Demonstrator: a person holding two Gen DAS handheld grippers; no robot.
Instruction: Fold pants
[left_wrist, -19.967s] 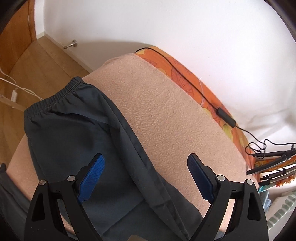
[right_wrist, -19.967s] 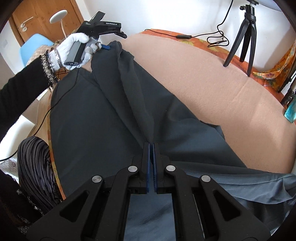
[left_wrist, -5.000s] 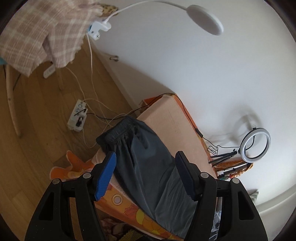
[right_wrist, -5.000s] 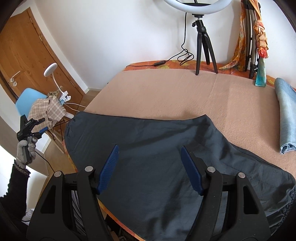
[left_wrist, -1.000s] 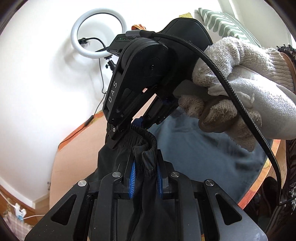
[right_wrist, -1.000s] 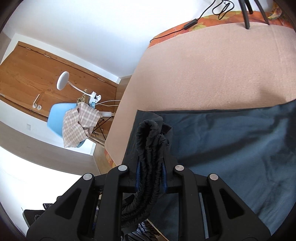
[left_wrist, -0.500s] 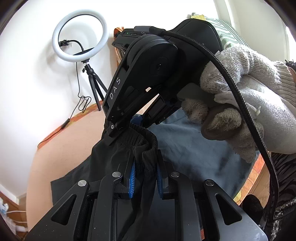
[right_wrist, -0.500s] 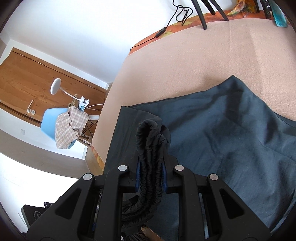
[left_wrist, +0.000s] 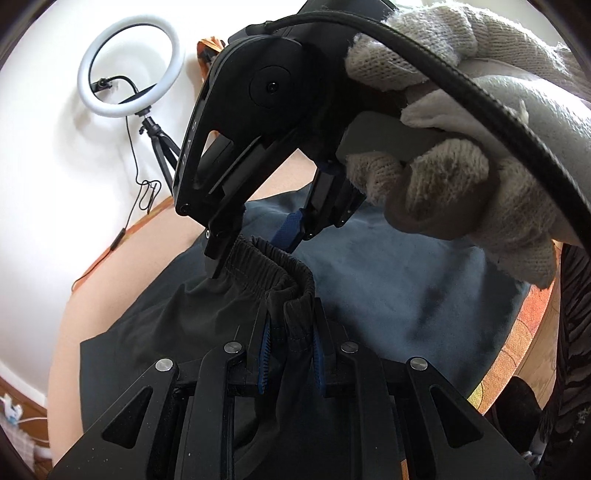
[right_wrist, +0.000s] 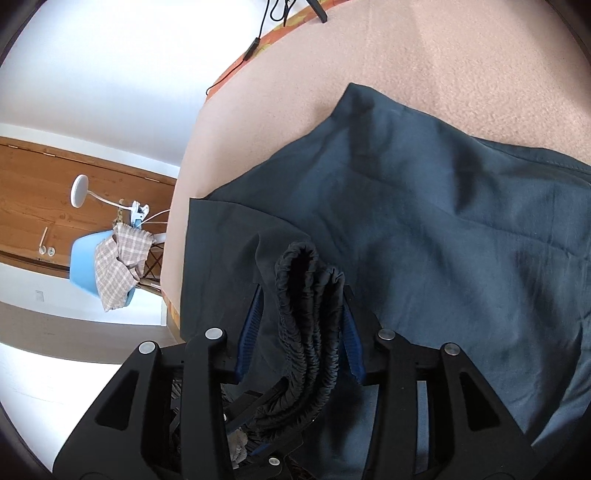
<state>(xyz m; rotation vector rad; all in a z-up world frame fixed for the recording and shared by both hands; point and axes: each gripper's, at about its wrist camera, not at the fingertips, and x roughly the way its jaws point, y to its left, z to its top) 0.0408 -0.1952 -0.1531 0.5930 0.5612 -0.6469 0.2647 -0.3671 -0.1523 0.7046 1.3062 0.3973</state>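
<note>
Dark grey-blue pants (right_wrist: 443, 221) lie spread on a peach blanket (right_wrist: 443, 55), with their waistband end carried over the lower layer. In the left wrist view my left gripper (left_wrist: 291, 332) is shut on the gathered elastic waistband (left_wrist: 266, 262). A gloved hand (left_wrist: 461, 166) holds my right gripper (left_wrist: 255, 245) just beyond it, on the same waistband. In the right wrist view the right gripper (right_wrist: 301, 332) is opening. The bunched waistband (right_wrist: 306, 295) still lies between its blue pads (right_wrist: 249, 332), which stand wider than the bunch.
A ring light (left_wrist: 131, 70) on a tripod stands at the bed's far side, with a cable (right_wrist: 255, 44) along the orange sheet edge. Off the bed's left are a blue chair (right_wrist: 85, 273) draped with a checked cloth, a white lamp (right_wrist: 79, 192) and a wooden door (right_wrist: 37, 184).
Both grippers have carried the waistband down and over the spread pants. The right gripper's pads, shut on the waistband before, have parted. The left stays shut on it.
</note>
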